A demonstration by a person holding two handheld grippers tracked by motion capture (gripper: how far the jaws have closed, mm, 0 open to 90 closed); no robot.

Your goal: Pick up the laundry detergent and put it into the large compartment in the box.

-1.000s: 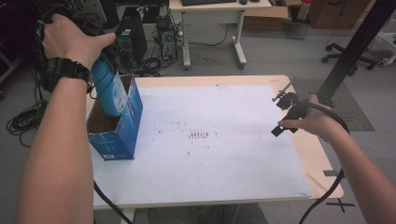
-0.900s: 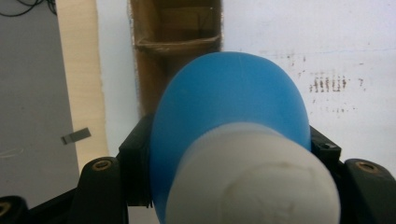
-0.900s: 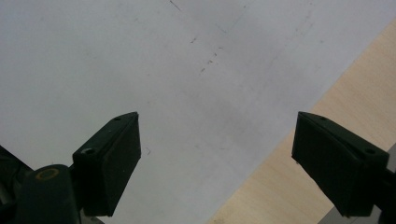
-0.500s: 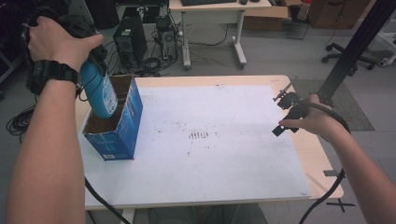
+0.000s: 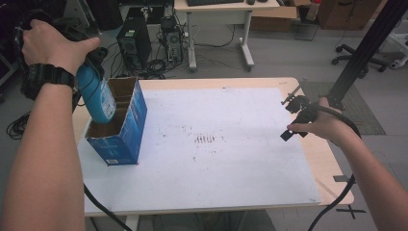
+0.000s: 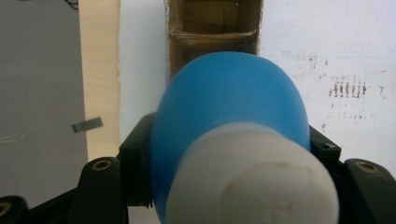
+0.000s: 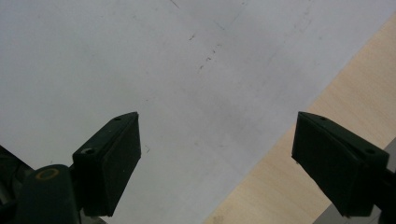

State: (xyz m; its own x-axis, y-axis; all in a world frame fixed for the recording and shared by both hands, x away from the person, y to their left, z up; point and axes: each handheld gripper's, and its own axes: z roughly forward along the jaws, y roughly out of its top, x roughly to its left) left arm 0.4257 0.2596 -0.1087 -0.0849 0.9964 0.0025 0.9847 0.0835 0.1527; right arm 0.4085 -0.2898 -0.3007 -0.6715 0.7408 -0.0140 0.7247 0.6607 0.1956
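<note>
A blue bottle (image 5: 97, 97) with a white cap (image 6: 252, 179) hangs tilted, its base at the open top of a blue cardboard box (image 5: 122, 137). The box stands at the table's left edge and has brown inner dividers (image 6: 212, 33). My left gripper (image 5: 95, 57) is shut on the bottle's upper part, largely hidden under the hand. In the left gripper view my left gripper (image 6: 231, 154) has a black jaw on each side of the bottle. Over the right edge of the white sheet, my right gripper (image 5: 287, 118) is open. The right gripper view shows my right gripper (image 7: 217, 158) holding nothing.
A white sheet (image 5: 216, 144) with dark smudges (image 5: 206, 139) covers most of the wooden table (image 5: 332, 178). Behind the table stand a desk (image 5: 221, 9), computer towers (image 5: 130, 41) and floor cables. A black post (image 5: 365, 48) rises at the right.
My left hand has carried the bottle to the left and slightly down, toward the box's near end. The right hand has stayed where it was.
</note>
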